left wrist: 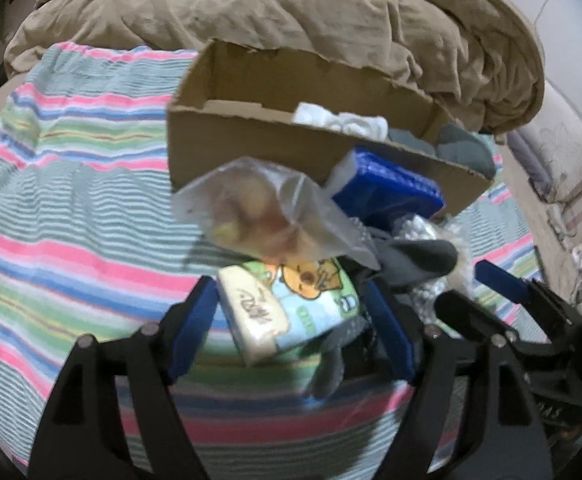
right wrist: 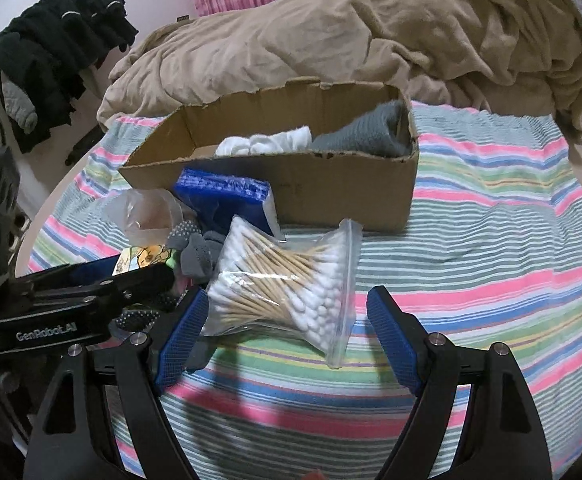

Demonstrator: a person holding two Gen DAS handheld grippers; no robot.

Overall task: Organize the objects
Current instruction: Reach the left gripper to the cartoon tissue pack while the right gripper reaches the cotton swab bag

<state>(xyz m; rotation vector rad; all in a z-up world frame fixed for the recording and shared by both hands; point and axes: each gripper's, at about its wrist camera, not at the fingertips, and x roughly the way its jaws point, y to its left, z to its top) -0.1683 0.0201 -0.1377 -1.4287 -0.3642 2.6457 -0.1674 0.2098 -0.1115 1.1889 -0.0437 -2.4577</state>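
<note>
Left gripper point(left wrist: 291, 326): jaws wide, straddling cartoon-print tissue pack point(left wrist: 291, 312), not visibly clamped. Pack lies on striped bed sheet point(left wrist: 71, 220), long axis diagonal, white end near-left, printed end far-right.
Right gripper point(right wrist: 285, 336): jaws wide, nothing held; cotton-swab bag point(right wrist: 287, 288) between them, just beside left finger. Swab sticks run roughly left-right, slightly fanned; zip edge at right.
Cardboard box point(right wrist: 331, 188) far of pile, long axis left-right, holding white cloth point(right wrist: 267, 142), grey cloth point(right wrist: 367, 132).
Blue pack point(right wrist: 227, 194) leans against box front.
</note>
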